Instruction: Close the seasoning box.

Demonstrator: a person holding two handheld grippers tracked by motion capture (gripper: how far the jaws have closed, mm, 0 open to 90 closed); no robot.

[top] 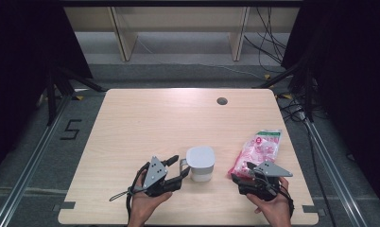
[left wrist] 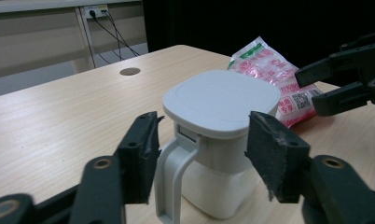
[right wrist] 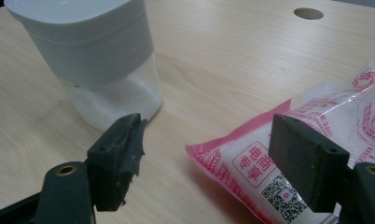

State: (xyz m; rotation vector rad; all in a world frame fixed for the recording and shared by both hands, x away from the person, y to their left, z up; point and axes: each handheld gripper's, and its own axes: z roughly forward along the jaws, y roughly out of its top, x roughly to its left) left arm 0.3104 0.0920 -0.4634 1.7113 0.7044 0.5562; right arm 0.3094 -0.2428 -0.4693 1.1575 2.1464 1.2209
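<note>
A white lidded container (top: 200, 163) with a side handle (left wrist: 174, 182) stands upright on the wooden table (top: 155, 123) near its front edge. My left gripper (top: 181, 166) is open just left of it, and the handle stands between the jaws (left wrist: 202, 144) without either pad pressing on it. A pink and white printed plastic bag (top: 259, 149) lies flat to the container's right. My right gripper (top: 242, 171) is open at the bag's near end. In the right gripper view the bag's corner (right wrist: 241, 158) lies between the jaws (right wrist: 209, 144). The right gripper's jaws (left wrist: 316, 86) also show beside the bag (left wrist: 269, 65).
A round grey cable hole (top: 221, 100) sits in the table's far right part. Beyond the far edge stand shelf legs (top: 124, 38) and loose cables (top: 268, 42) on the floor. Metal rails run along both sides of the table.
</note>
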